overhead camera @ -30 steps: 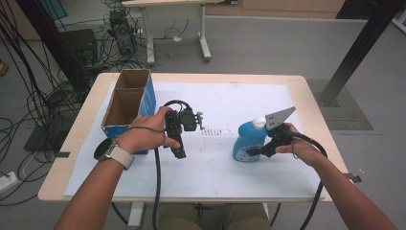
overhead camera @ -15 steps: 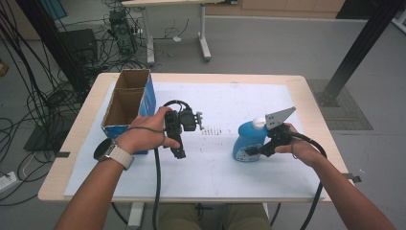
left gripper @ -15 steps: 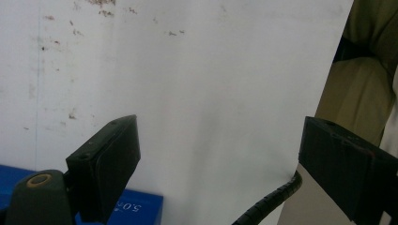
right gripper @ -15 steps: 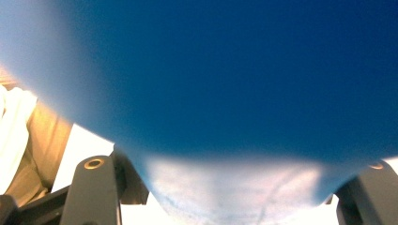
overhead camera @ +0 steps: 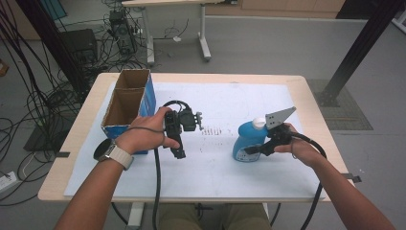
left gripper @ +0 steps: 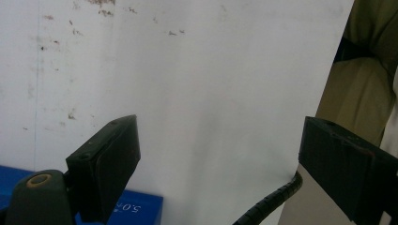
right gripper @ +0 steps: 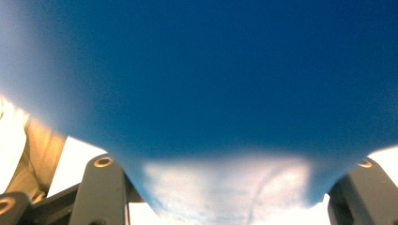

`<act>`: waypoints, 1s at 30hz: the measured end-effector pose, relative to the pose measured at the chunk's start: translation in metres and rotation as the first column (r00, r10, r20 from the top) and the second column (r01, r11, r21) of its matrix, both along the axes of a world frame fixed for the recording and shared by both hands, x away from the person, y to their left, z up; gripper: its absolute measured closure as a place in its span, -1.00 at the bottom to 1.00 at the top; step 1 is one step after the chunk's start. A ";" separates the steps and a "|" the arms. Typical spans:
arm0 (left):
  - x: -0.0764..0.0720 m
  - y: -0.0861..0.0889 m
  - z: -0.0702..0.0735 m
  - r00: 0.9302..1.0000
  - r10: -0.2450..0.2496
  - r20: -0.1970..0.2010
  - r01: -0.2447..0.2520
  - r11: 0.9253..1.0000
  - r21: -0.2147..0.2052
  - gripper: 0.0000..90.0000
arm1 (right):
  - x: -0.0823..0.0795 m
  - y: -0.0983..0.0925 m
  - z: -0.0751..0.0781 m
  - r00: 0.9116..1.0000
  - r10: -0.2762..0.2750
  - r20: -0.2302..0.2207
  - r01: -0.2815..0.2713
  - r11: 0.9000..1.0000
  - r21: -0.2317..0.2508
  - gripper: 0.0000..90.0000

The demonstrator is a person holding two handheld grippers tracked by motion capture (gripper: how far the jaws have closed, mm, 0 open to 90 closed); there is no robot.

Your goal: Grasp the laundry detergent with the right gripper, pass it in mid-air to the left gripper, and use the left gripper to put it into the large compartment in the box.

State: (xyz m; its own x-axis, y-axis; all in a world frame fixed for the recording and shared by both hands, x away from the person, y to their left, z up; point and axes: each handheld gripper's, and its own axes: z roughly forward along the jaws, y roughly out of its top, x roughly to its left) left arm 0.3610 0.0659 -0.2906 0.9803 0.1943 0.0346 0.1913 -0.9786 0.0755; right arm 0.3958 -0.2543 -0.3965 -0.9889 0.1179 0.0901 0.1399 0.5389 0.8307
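Left forearm: entered from the bottom left of the high view and angled toward the desk centre; a watch [overhead camera: 106, 151] is worn on the wrist.
Left hand [overhead camera: 143, 136]: wrapped around the body of its tool, knuckles up, held just beside the cardboard box [overhead camera: 128, 103].
Left tongs [overhead camera: 178, 153]: pointed back toward the person's side of the desk; in the left gripper view the two black jaws are seen set wide apart with nothing between them – bare white sheet behind.
Right forearm: entered from the bottom right of the high view, extended toward the desk's right half.
Right hand [overhead camera: 298, 146]: closed around the tool grip, the grey three-cornered plate [overhead camera: 279, 116] standing above it.
Right tongs [overhead camera: 249, 152]: aimed leftward and low at the bottle's lower body; the jaws have just been closing with the bottle between them, and they are seen pressed against its sides in the right gripper view.
Blue bottle [overhead camera: 249, 140]: stood upright on the white sheet [overhead camera: 220, 105], right of centre, white cap [overhead camera: 259, 122] on top – gripped near its base.
Cardboard box: open-topped, two compartments, blue outer wall, placed at the sheet's left edge.
Desk [overhead camera: 316, 108]: light wood, largely covered by the sheet.
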 end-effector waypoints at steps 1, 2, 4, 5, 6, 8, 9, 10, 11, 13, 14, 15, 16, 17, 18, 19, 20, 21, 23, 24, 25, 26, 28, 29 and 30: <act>0.000 0.000 0.000 1.000 0.000 0.000 0.000 1.000 -0.001 -0.70 | 0.000 0.000 0.000 1.000 -0.001 -0.003 0.001 1.000 0.003 -0.13; 0.000 0.000 0.000 1.000 0.000 0.000 0.000 1.000 -0.002 -0.70 | 0.000 0.000 0.000 1.000 0.000 -0.001 0.000 1.000 0.004 -0.13; 0.000 0.001 0.000 1.000 0.001 0.000 -0.001 1.000 -0.001 -0.70 | 0.000 0.000 0.000 1.000 0.001 -0.001 -0.001 1.000 0.003 -0.12; 0.000 0.001 0.000 1.000 0.003 0.000 -0.003 1.000 -0.002 -0.70 | 0.000 0.000 0.000 1.000 0.000 -0.002 0.000 1.000 0.004 -0.13; 0.000 0.001 0.000 1.000 0.003 0.001 -0.003 1.000 -0.002 -0.70 | 0.000 0.000 0.000 1.000 0.000 -0.002 0.000 1.000 0.004 -0.12; 0.000 0.000 0.000 1.000 0.001 0.000 -0.001 1.000 -0.001 -0.70 | 0.000 0.000 0.000 1.000 0.001 -0.001 -0.001 1.000 0.005 -0.12; 0.000 0.000 0.000 1.000 0.001 0.000 -0.001 1.000 -0.001 -0.70 | 0.000 0.000 0.000 1.000 0.001 0.000 -0.001 1.000 0.004 -0.12; 0.000 0.000 0.000 1.000 0.001 0.000 -0.001 1.000 -0.002 -0.70 | 0.000 0.000 0.000 1.000 0.001 0.001 -0.001 1.000 0.004 -0.12; 0.000 0.000 -0.001 1.000 -0.001 0.000 0.001 1.000 -0.001 -0.70 | 0.000 0.000 0.000 1.000 0.001 0.001 -0.001 1.000 0.004 -0.12; 0.000 0.000 -0.001 1.000 -0.001 -0.001 0.001 1.000 -0.001 -0.70 | 0.000 0.000 0.000 1.000 0.000 0.000 0.000 1.000 0.006 -0.11; 0.000 0.000 -0.001 1.000 -0.001 0.000 0.001 1.000 0.000 -0.70 | 0.000 0.000 -0.001 1.000 0.000 0.003 0.000 1.000 0.005 -0.11; 0.000 0.000 -0.001 1.000 -0.001 0.000 0.001 1.000 0.000 -0.70 | 0.000 0.000 0.000 1.000 0.001 0.002 -0.001 1.000 0.005 -0.11; 0.000 0.000 -0.001 1.000 0.000 0.000 0.000 1.000 -0.001 -0.70 | 0.000 0.000 0.000 1.000 0.001 0.002 -0.001 1.000 0.005 -0.11; 0.000 0.000 -0.001 1.000 -0.001 0.000 0.001 1.000 -0.001 -0.70 | 0.000 0.000 0.000 1.000 0.002 0.006 -0.002 1.000 0.004 -0.10; 0.000 0.000 -0.001 1.000 -0.001 0.000 0.001 1.000 -0.001 -0.70 | 0.000 0.000 0.000 1.000 0.003 0.007 -0.003 1.000 0.003 -0.10; 0.000 0.000 -0.001 1.000 -0.001 0.000 0.001 1.000 0.000 -0.70 | 0.000 0.000 0.000 1.000 0.003 0.010 -0.003 1.000 0.002 -0.10; 0.000 0.000 -0.001 1.000 0.001 0.000 -0.001 1.000 -0.002 -0.70 | 0.000 0.000 0.000 1.000 0.004 0.011 -0.004 1.000 0.002 -0.10; 0.000 0.000 -0.001 1.000 0.001 0.000 -0.001 1.000 -0.002 -0.70 | 0.000 0.000 0.000 1.000 0.006 0.012 -0.006 1.000 0.001 -0.10; 0.000 0.000 -0.001 1.000 0.001 0.000 -0.001 1.000 -0.002 -0.70 | 0.000 0.000 0.000 1.000 0.006 0.009 -0.006 1.000 0.003 -0.10; 0.000 0.000 -0.001 1.000 0.002 0.000 -0.002 1.000 -0.003 -0.70 | 0.000 0.000 0.000 1.000 0.006 0.009 -0.006 1.000 0.003 -0.10; 0.000 0.000 0.000 1.000 0.001 0.000 -0.001 1.000 -0.003 -0.70 | 0.000 0.000 0.000 1.000 0.007 0.010 -0.007 1.000 0.002 -0.10; 0.000 0.000 0.000 1.000 0.002 0.000 -0.002 1.000 -0.005 -0.70 | 0.000 0.000 0.000 1.000 0.007 0.012 -0.007 1.000 0.001 -0.10; 0.000 0.000 0.000 1.000 0.002 0.002 -0.002 1.000 -0.004 -0.70 | 0.000 0.000 0.000 1.000 0.007 0.013 -0.007 1.000 0.001 -0.09; 0.000 0.000 0.000 1.000 0.003 0.002 -0.003 1.000 -0.006 -0.70 | 0.000 0.000 0.000 1.000 0.006 0.015 -0.006 1.000 0.000 -0.09; 0.000 0.000 -0.001 1.000 0.002 0.004 -0.002 1.000 -0.007 -0.70 | 0.000 0.000 0.000 1.000 0.006 0.017 -0.006 1.000 0.000 -0.09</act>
